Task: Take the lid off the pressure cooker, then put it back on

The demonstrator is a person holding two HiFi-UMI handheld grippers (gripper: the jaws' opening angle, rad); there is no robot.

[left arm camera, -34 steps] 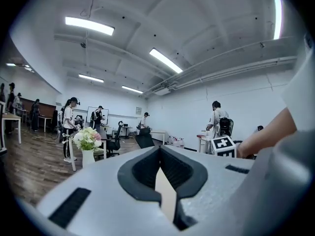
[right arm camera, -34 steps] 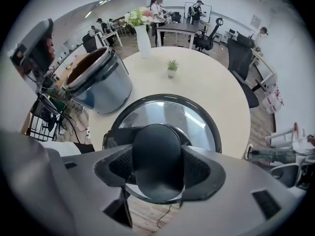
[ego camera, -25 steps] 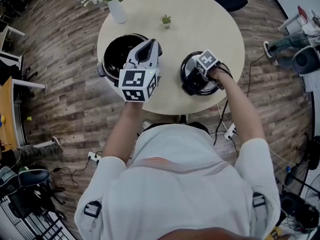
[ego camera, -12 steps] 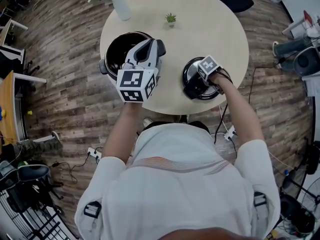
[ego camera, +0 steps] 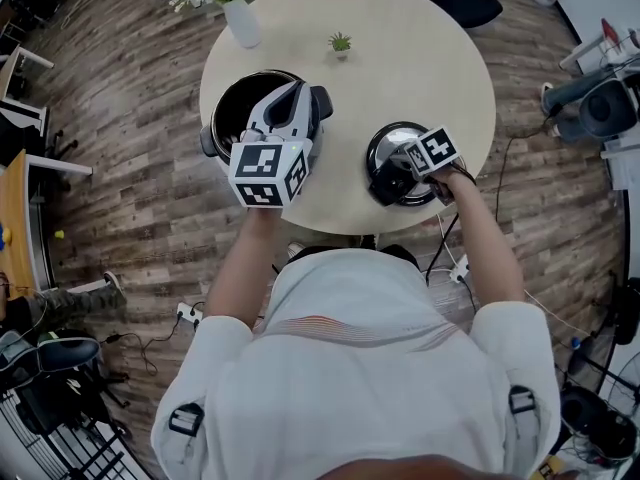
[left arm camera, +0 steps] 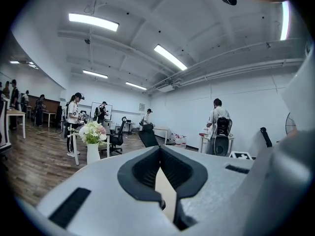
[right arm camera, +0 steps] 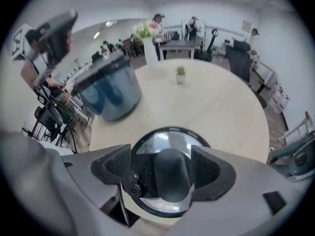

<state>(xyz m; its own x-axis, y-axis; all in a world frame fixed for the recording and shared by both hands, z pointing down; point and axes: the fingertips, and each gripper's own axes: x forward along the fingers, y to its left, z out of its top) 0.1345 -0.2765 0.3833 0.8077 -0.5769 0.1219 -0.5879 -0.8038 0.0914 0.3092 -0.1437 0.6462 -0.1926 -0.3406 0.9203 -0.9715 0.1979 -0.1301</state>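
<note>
The lid (ego camera: pixel 392 151) lies flat on the desk (ego camera: pixel 400 48), well to the right of the open pot (ego camera: pixel 232 108), so the removal half of the job looks done. The right hand-held gripper (right arm camera: pixel 164 165) points steeply down over it, and its jaws have just been widening. The lid's black handle (right arm camera: pixel 170 181) stands between the pads unpressed, probably let go. The left hand-held gripper (left arm camera: pixel 158 151) hangs closed and empty over the pot's edge, apparently waiting.

Your head camera looks steeply down at the round table (ego camera: pixel 420 68); your right gripper view shares it, close over the lid (right arm camera: pixel 170 178).
</note>
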